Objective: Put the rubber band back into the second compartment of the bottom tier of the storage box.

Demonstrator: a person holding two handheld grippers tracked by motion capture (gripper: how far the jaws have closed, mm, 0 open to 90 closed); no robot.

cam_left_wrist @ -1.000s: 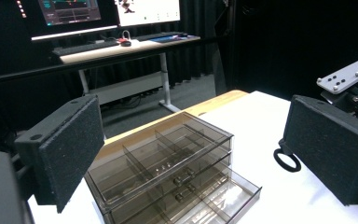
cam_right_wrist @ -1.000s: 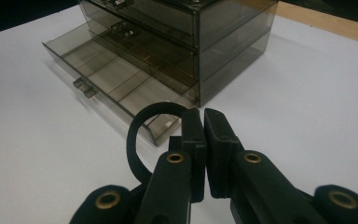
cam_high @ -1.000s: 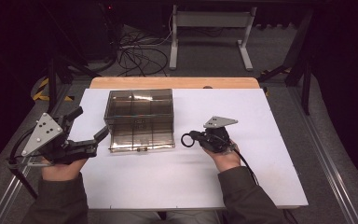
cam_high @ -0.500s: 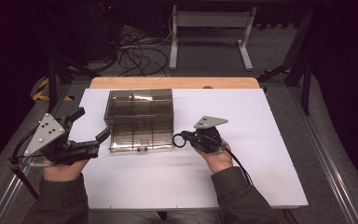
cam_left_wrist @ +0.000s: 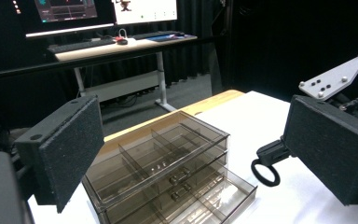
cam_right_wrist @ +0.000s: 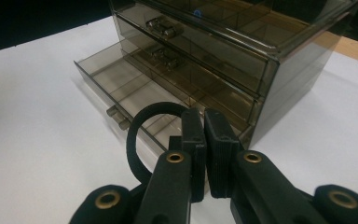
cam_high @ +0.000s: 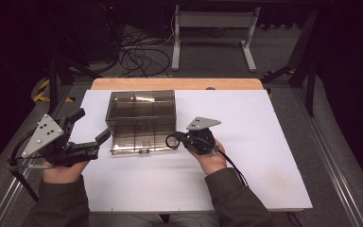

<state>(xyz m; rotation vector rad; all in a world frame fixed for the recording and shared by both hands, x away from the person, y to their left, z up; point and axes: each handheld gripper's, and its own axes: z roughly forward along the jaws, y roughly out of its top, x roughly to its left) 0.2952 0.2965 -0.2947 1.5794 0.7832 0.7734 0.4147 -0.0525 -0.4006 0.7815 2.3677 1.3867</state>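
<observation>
High view, left to right: the left tool point(cam_high: 90, 135) rests near the table's point(cam_high: 264, 142) left edge, its jaws spread wide with nothing between them, pointing toward the drawer box point(cam_high: 141, 120). In the left gripper view the two pads point(cam_left_wrist: 67, 147) stand well apart and frame the box without touching it.

The drawer box sits on the white table left of centre, toward the far wooden edge. It is a smoky, see-through plastic cabinet with three shallow drawers, each split by dividers into small compartments and fitted with a small handle on its front. The bottom drawer point(cam_right_wrist: 121, 95) is pulled part of the way out toward the person; the two above it are pushed in. The open drawer's compartments look bare, as far as the tinted plastic lets one tell.

Just right of the box's front corner, the right tool point(cam_high: 177, 140) is pressed together, pinching a black hair tie point(cam_right_wrist: 140, 140). The band is a thin, soft ring, hanging as an open loop beside the closed jaws in the right gripper view, close to the open drawer's near rim but not over a compartment yet.

My reading: opening the drawer and picking up the band look done. What remains is carrying the loop over a compartment, letting it drop, and probably pushing the drawer shut.
</observation>
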